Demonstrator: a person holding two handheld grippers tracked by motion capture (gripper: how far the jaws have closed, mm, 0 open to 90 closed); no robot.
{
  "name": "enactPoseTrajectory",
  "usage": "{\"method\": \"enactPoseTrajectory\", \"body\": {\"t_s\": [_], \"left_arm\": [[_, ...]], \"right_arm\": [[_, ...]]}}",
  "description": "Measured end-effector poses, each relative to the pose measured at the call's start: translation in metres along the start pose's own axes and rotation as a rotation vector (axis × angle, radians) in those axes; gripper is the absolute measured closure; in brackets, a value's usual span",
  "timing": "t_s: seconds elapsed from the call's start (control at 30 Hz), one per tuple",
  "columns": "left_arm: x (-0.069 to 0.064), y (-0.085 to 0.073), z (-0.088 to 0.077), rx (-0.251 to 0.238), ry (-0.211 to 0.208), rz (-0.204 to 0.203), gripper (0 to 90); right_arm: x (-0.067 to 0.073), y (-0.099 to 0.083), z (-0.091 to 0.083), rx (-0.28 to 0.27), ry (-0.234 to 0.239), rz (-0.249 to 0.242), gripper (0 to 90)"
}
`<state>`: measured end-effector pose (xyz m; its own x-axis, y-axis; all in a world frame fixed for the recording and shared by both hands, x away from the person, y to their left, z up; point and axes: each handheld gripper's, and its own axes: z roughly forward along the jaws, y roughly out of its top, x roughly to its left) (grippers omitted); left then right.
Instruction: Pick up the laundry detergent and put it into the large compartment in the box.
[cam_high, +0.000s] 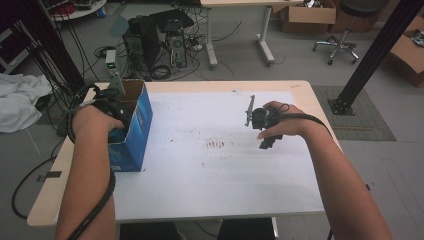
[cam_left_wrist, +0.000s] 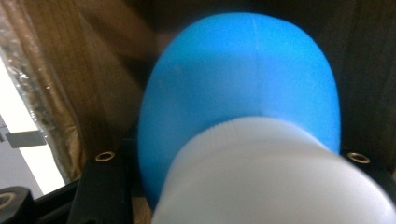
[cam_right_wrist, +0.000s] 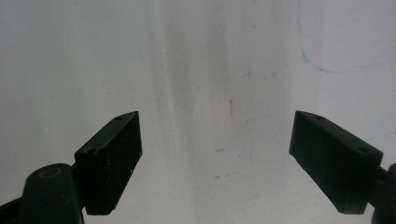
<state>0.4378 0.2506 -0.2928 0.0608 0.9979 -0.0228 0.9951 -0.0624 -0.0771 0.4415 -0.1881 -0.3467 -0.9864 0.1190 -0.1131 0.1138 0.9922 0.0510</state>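
Blue-bodied, white-capped bottle sits clamped in your left tool, down inside the cardboard box, gripped for lifting out. Your right tool waits wide and empty, right of the box over the tabletop.

Black grippers with brass-ringed screw holes, blocky black jaws, thick black cables along bare forearms
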Motion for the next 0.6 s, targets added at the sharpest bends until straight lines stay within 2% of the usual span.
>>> {"method": "enactPoseTrajectory", "body": {"t_s": [0.13, 0.27, 0.37, 0.6], "left_arm": [[-0.0014, -0.0001, -0.0002, 0.011, 0.006, 0.003, 39.5], [-0.0001, -0.0014, -0.0037, 0.009, -0.01, -0.011, 34.6], [-0.0007, -0.0018, -0.0041, 0.015, -0.006, -0.011, 31.8], [-0.0044, -0.0029, -0.0056, 0.005, 0.018, 0.001, 31.9]], "right_arm": [[0.0007, -0.0008, -0.0008, 0.004, -0.003, -0.002, 17.2], [0.0013, -0.0025, -0.0027, 0.005, -0.007, 0.002, 17.2], [0.0016, -0.0028, -0.0034, 0.003, -0.007, 0.002, 17.2], [0.0026, -0.0028, -0.0039, 0.002, -0.01, 0.0, 17.2]]}}
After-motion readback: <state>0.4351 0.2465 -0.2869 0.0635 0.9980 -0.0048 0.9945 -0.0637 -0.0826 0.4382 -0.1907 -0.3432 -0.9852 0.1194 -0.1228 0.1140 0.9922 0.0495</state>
